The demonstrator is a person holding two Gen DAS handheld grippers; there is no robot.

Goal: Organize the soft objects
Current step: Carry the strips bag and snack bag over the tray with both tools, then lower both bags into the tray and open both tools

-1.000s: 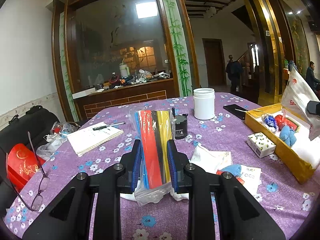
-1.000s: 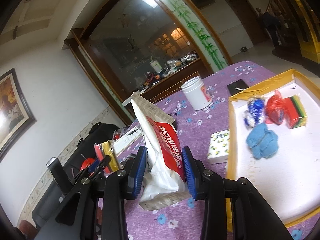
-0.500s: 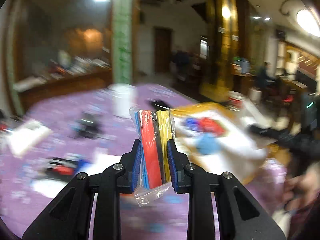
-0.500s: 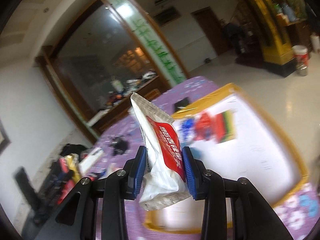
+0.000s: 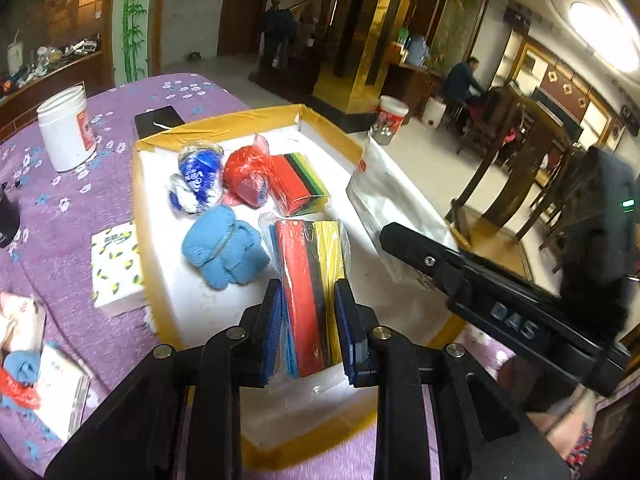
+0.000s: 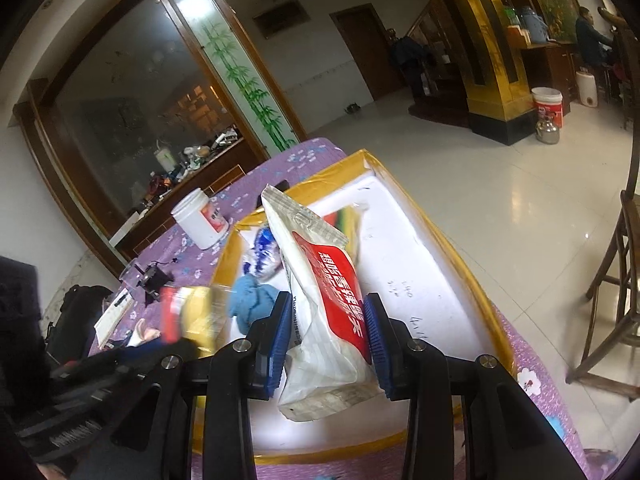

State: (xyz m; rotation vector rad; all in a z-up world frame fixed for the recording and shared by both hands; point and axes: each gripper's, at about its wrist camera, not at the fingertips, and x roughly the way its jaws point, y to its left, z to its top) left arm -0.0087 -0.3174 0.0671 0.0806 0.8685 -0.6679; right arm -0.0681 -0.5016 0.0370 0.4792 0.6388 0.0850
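Left hand-held gripper (image 5: 308,322): clamped on sponge pack (image 5: 310,280), lower centre of frame, over tray (image 5: 158,280).
Right hand-held gripper (image 6: 326,334): clamped on tissue pack (image 6: 324,308), centre of frame, over same tray.
In tray, upper centre: blue cloth (image 5: 224,250), red bag (image 5: 246,176), blue-white bag (image 5: 198,180), second sponge pack (image 5: 300,184).
On purple table (image 5: 60,200), upper left: white jar (image 5: 66,128).

place: large home hall or dining room | desk: round, purple floral cloth (image 5: 60,224) | floor: glossy white tile (image 6: 500,184) | fittings: gilded pillar (image 5: 372,40), bamboo-painted glass partition (image 6: 236,64), wooden door (image 6: 360,48), wooden chairs (image 5: 516,160) | people: seated person (image 5: 460,80) at a far table, another standing by the stairs
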